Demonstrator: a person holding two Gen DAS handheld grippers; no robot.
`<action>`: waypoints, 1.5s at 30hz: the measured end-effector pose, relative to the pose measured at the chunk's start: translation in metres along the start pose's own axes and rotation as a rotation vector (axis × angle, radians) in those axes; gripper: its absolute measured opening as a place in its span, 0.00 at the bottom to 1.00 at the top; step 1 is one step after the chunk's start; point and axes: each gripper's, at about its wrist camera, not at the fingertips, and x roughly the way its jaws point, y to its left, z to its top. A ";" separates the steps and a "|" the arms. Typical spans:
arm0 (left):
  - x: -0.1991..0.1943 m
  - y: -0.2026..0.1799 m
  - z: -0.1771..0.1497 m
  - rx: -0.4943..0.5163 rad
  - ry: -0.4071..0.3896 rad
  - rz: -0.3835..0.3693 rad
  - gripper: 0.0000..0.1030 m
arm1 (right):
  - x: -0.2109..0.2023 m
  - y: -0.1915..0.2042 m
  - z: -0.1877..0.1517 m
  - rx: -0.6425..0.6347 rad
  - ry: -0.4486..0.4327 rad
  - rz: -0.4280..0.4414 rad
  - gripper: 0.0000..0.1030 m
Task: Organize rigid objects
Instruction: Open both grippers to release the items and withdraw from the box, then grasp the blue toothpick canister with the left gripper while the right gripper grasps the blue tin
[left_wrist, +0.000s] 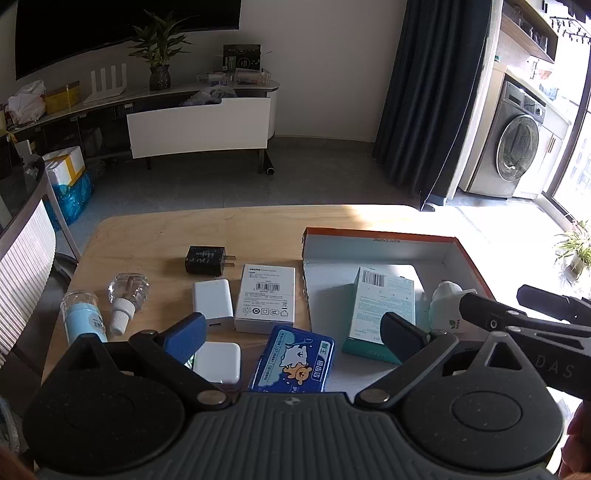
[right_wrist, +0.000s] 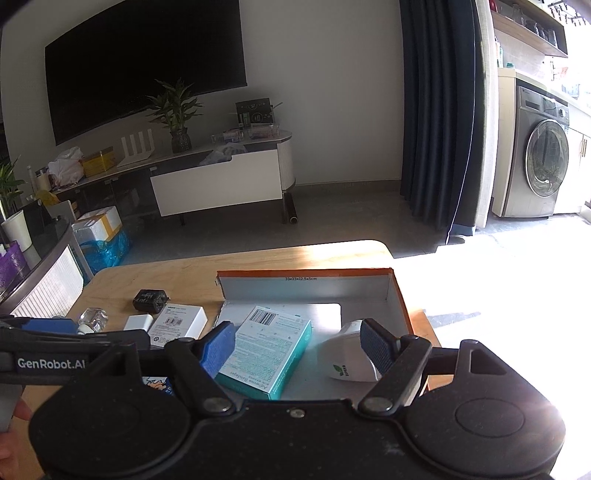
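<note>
An orange-rimmed cardboard box (left_wrist: 376, 233) (right_wrist: 306, 273) sits on the wooden table (left_wrist: 155, 236). Inside lie a teal bandage box (left_wrist: 382, 302) (right_wrist: 267, 350) and a white bottle (left_wrist: 445, 306) (right_wrist: 347, 358). Left of it on the table lie a blue tin (left_wrist: 293, 360), a white carton (left_wrist: 267, 297), two white chargers (left_wrist: 213, 302) (left_wrist: 218, 360), a black plug adapter (left_wrist: 206, 260), a clear bottle (left_wrist: 127, 295) and a blue-labelled bottle (left_wrist: 83, 314). My left gripper (left_wrist: 293, 334) is open above the blue tin. My right gripper (right_wrist: 299, 347) is open above the teal box and white bottle.
A chair (left_wrist: 26, 266) stands at the table's left. Beyond the table are a TV cabinet (left_wrist: 199, 122), dark curtain (left_wrist: 432, 96) and washing machine (left_wrist: 517, 147). Bright sunlight falls on the table's right side.
</note>
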 end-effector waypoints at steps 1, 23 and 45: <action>-0.001 0.003 -0.001 -0.005 0.000 0.007 1.00 | 0.001 0.003 -0.001 -0.004 0.002 0.005 0.86; -0.011 0.059 -0.017 -0.093 0.003 0.082 1.00 | 0.018 0.061 -0.013 -0.080 0.062 0.089 0.86; 0.008 0.171 -0.040 -0.318 0.032 0.284 1.00 | 0.094 0.112 -0.046 0.090 0.298 0.104 0.87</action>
